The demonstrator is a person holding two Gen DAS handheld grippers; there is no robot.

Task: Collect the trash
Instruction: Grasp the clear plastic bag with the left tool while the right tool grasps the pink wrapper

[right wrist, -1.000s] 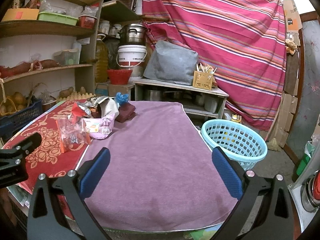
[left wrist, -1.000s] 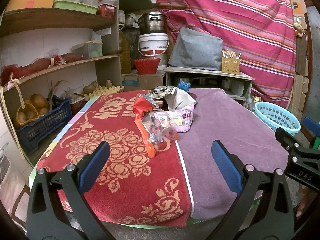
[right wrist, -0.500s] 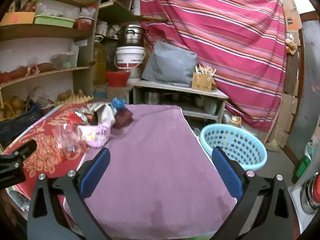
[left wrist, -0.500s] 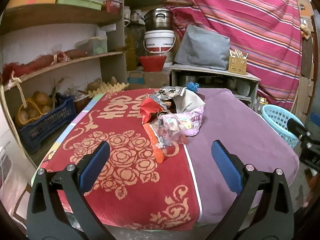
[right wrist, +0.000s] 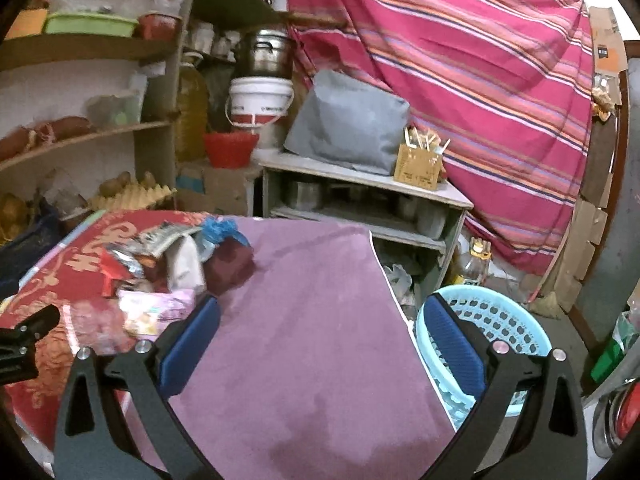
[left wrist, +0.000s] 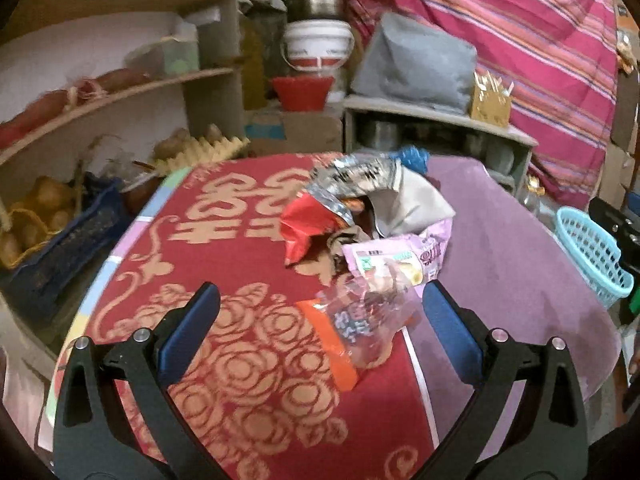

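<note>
Table under two cloths, wrappers heaped at the seam

The table (left wrist: 600, 344) carries a red floral cloth (left wrist: 248, 360) beside a purple cloth (right wrist: 312, 320). Ahead of the left gripper (left wrist: 320, 324), a clear wrapper (left wrist: 360, 320) lies between its fingers' reach; beyond it rest a pink packet (left wrist: 400, 256), a red wrapper (left wrist: 308, 224) and a silver bag (left wrist: 360, 176).

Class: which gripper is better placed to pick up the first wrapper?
Left. The left gripper is open with the clear wrapper between its fingers; the right gripper faces bare purple cloth.
</note>
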